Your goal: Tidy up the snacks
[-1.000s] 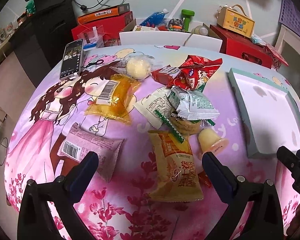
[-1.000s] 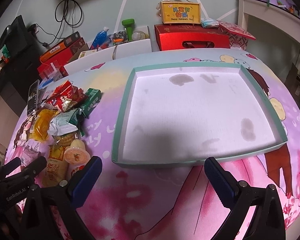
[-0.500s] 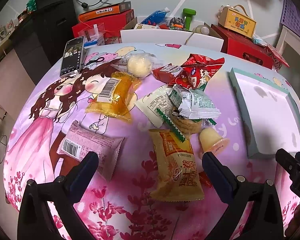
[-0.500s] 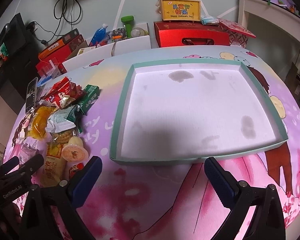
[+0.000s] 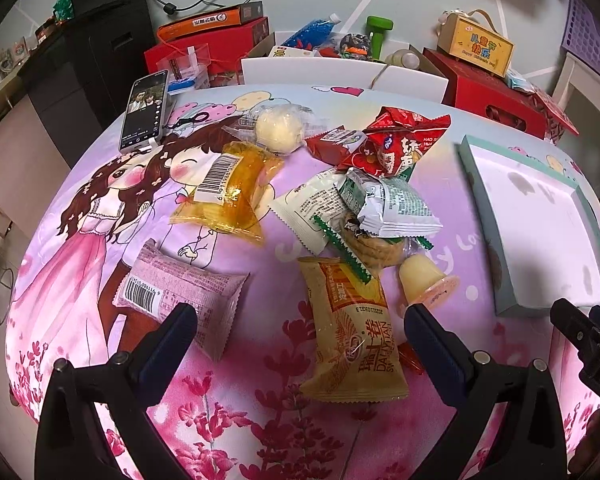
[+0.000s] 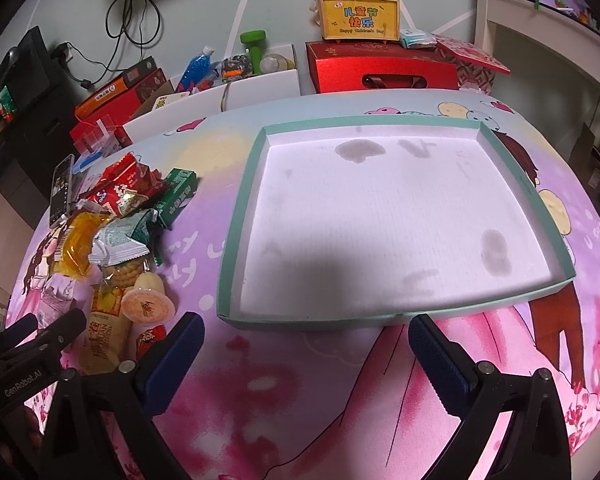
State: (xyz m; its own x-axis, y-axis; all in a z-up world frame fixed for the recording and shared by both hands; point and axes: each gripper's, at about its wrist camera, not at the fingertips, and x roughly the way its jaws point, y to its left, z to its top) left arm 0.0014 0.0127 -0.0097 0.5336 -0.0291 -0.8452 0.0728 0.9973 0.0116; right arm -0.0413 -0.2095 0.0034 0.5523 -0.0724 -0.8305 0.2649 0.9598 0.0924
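Observation:
Several snack packs lie in a loose pile on the pink cartoon cloth: a yellow wafer pack [image 5: 352,336], a pink pack [image 5: 180,296], an orange bag [image 5: 232,192], a jelly cup [image 5: 424,284], a green-white pack [image 5: 388,208] and red bags [image 5: 396,144]. My left gripper [image 5: 300,332] hovers open just short of the wafer pack, holding nothing. A shallow teal-rimmed tray [image 6: 236,224] with a white floor lies empty to the right of the pile. My right gripper [image 6: 306,344] stands open at the tray's near edge. The same jelly cup [image 6: 148,300] shows at its left.
A phone [image 5: 144,112] lies at the far left of the cloth. Red boxes [image 6: 380,68], a yellow gift box [image 6: 358,16], white boxes and bottles crowd the far side behind the table. The other gripper's body [image 6: 24,356] sits at the lower left.
Both grippers have drifted slightly forward over the table; the pile and tray sit a little lower in view. Nothing was grasped or moved.

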